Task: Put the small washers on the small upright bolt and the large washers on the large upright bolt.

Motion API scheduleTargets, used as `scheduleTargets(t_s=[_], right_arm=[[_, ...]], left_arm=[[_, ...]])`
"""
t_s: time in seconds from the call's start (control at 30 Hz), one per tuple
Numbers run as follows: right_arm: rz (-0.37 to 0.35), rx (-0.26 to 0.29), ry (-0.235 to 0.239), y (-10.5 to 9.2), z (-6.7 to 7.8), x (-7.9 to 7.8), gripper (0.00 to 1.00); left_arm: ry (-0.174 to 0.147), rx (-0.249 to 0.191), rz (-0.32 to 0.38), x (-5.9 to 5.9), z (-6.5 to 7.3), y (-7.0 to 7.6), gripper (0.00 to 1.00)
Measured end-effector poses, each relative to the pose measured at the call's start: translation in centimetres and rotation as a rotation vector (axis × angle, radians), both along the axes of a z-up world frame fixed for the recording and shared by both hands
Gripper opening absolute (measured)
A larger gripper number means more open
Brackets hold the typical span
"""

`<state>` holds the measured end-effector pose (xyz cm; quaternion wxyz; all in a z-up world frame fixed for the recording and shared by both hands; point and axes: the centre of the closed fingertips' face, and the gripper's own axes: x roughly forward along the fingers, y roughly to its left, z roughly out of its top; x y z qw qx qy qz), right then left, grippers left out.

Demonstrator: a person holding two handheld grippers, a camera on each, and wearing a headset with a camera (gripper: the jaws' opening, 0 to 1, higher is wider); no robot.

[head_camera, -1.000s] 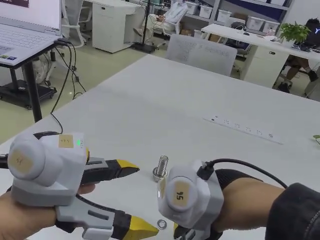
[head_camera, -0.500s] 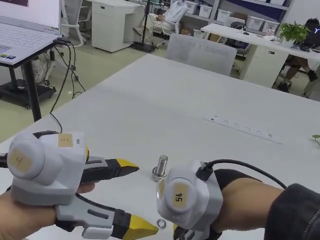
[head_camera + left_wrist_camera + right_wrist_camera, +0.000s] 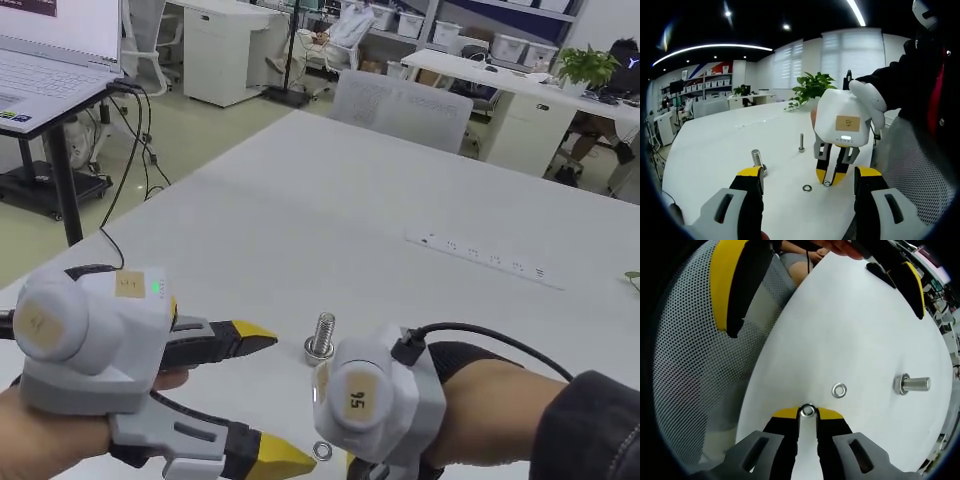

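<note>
The right tool (image 3: 808, 416) pinches a washer (image 3: 808, 411) at its very tips; it could slip and roll off the near desk (image 3: 855, 330) edge. The left tool (image 3: 809, 172) gapes empty.

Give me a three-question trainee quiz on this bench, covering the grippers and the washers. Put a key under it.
1. True or false: the right gripper is shut on a washer.
2. The loose washer lies: A stacked on another washer; B flat on the table; C on the floor.
3. Fill in: the left gripper has its jaws ____.
Key: 1 true; 2 B; 3 open.
</note>
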<state>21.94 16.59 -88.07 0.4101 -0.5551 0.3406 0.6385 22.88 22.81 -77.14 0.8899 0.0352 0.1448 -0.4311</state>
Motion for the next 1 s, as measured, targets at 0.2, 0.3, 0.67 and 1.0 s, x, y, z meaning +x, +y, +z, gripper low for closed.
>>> scheduleTargets(t_s=[0.2,0.3,0.67,1.0], right_arm=[[-0.007,0.003,0.006,0.0,0.0,-0.1,0.13],[-0.01,-0.002,0.009,-0.1,0.0,-0.1,0.13],[-0.053,0.003,0.005,-1.3,0.6,0.7,0.13],[-0.104,-0.001,0.002,-3.2,0.8,1.7,0.13]], left_arm=[[0.003,0.002,0.0,-0.1,-0.1,0.0,0.74],[0.004,0.003,-0.001,-0.1,-0.2,0.0,0.74],[0.005,0.006,-0.007,-0.2,-0.2,-0.1,0.73],[0.006,0.004,-0.013,0.0,-0.2,-0.4,0.73]])
